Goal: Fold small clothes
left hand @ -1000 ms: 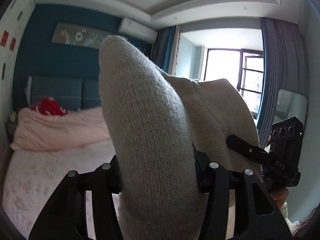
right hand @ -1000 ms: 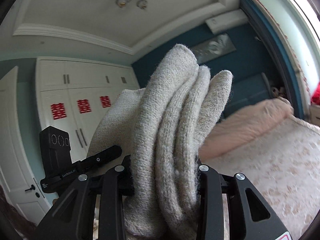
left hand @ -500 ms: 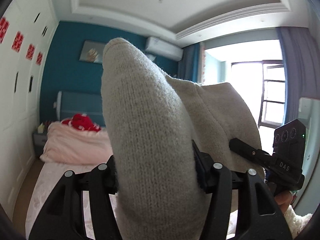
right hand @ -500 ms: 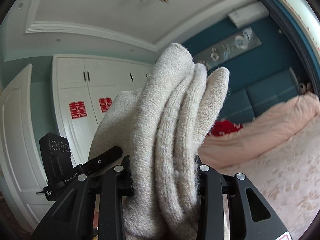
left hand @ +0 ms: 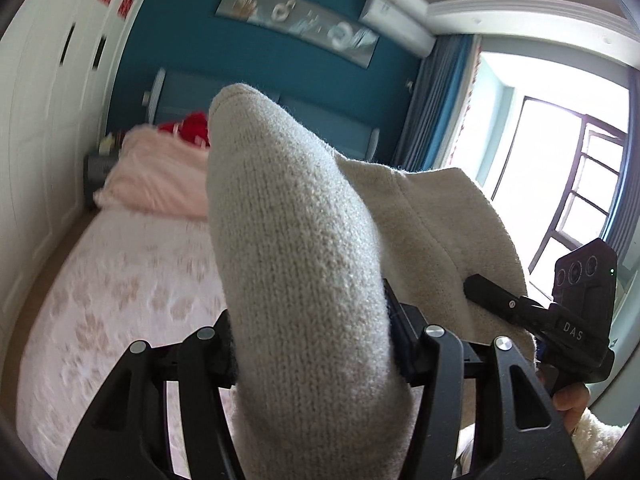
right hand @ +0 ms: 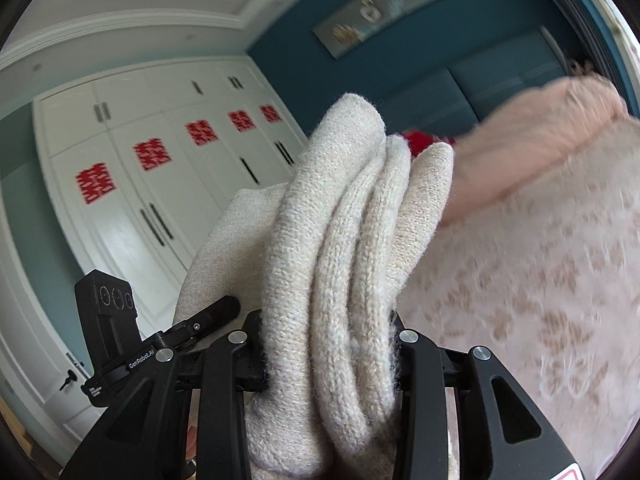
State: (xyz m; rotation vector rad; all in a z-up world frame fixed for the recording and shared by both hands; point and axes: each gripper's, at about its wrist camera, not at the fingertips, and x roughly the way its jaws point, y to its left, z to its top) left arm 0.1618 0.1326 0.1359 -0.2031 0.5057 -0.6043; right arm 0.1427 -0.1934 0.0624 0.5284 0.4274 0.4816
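Observation:
A beige knit garment point(left hand: 304, 264) is held up in the air between both grippers. My left gripper point(left hand: 312, 356) is shut on one bunched end of it; the cloth bulges out past the fingers and hides the tips. My right gripper point(right hand: 328, 356) is shut on another bunched part of the same garment point(right hand: 344, 248), folded in several thick layers. The right gripper point(left hand: 560, 320) shows at the right of the left wrist view, and the left gripper point(right hand: 160, 344) at the left of the right wrist view, with the cloth spanning between them.
A bed with a pale flowered cover point(left hand: 120, 288) lies below and ahead, with a pink duvet point(left hand: 156, 184) and a red item point(left hand: 188, 128) at its head. White wardrobes point(right hand: 160, 184) line the left wall. A window point(left hand: 568, 184) is at the right.
Both grippers have tilted downward with the garment still held: the ceiling has left view and the bed fills more of both views. The grip on the cloth is unchanged.

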